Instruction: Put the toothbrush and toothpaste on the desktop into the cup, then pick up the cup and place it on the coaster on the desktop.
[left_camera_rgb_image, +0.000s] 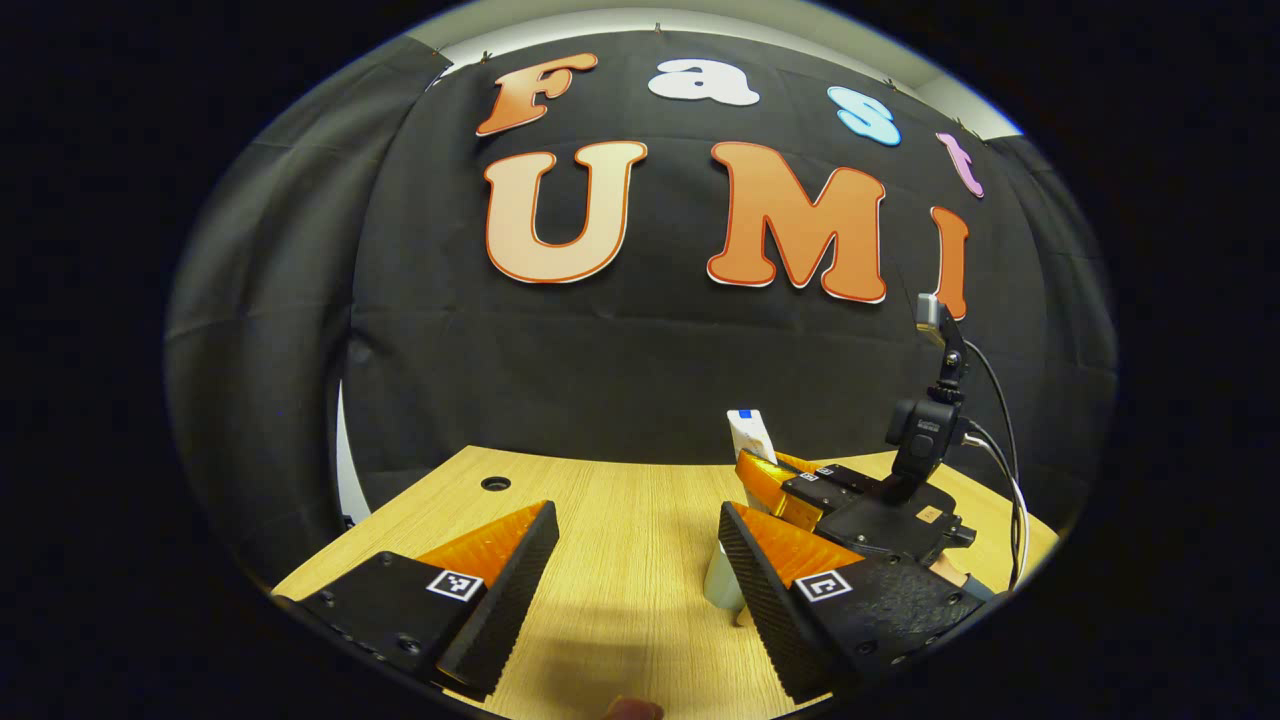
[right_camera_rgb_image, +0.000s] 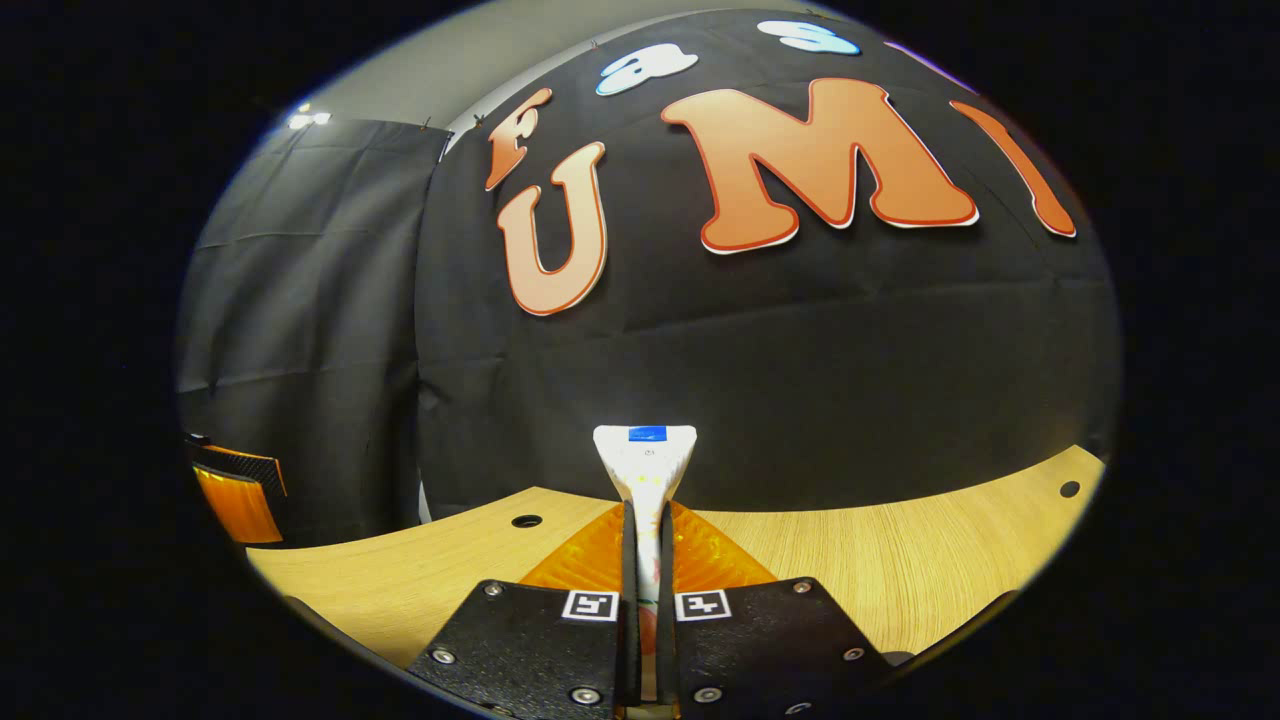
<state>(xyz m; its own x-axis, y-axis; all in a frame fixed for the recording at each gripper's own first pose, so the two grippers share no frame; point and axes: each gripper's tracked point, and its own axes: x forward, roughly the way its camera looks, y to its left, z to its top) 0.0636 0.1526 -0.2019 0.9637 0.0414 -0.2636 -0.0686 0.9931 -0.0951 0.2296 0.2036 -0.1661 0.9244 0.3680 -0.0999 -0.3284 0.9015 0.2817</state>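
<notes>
A: Progress? Toothpaste (right_camera_rgb_image: 645, 470) off the tabletop (right_camera_rgb_image: 900, 560), held upright in the right gripper (right_camera_rgb_image: 645, 560), crimped end up. Not yet in the cup, I judge.

B: Cup (left_camera_rgb_image: 722, 585)? A pale object low behind the left gripper's right finger, directly under the right gripper (left_camera_rgb_image: 770, 480) — likely it, mostly hidden. Toothbrush, coaster: nothing to note.

A: Left to do, then: drop the tube in, the toothbrush if not yet in, then the cup onto its coaster.

B: Fingers. Right pair closed tight on the tube, both pressing its flat sides. Left gripper (left_camera_rgb_image: 630, 570) spread wide, holding nothing, low over bare wood.
</notes>
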